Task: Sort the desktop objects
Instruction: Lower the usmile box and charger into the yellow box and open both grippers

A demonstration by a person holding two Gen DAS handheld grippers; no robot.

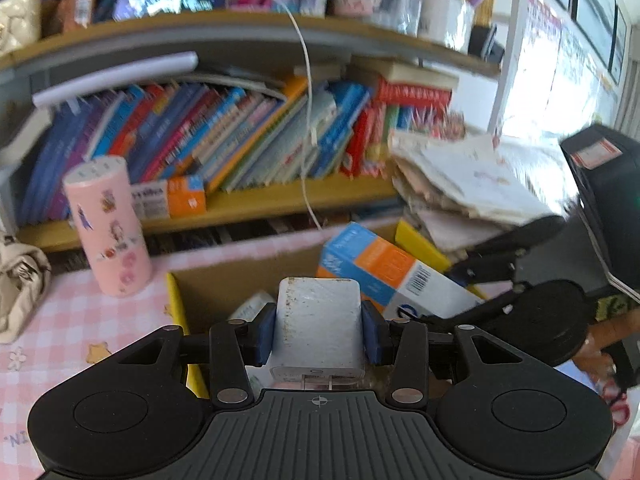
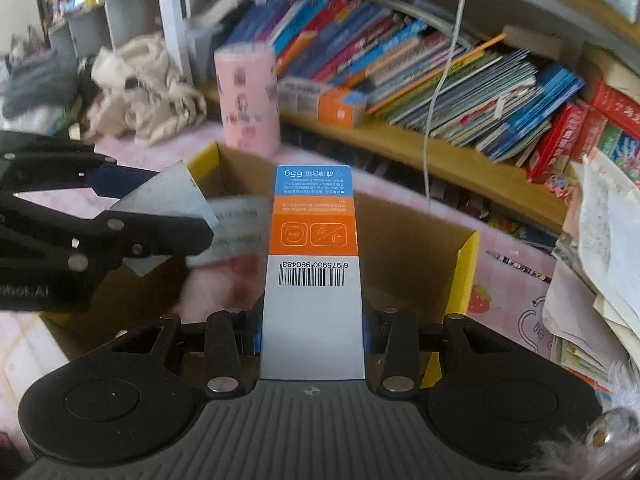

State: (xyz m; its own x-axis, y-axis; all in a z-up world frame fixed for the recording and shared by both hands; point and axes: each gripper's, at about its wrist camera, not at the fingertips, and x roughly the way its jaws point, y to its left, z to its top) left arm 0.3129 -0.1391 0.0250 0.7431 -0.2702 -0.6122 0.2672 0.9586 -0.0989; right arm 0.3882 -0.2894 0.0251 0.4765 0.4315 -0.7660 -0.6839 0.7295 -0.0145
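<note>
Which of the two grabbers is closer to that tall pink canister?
Left. The left gripper, holding a white charger, hangs beside the pink canister; the right gripper, holding a toothpaste box, is farther across the cardboard box.

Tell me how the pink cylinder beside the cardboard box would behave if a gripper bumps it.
The pink cylinder stands upright, tall for its base, so it would probably tip. Once down, its round sides would likely roll across the checked tablecloth. Its weight cannot be judged.
</note>
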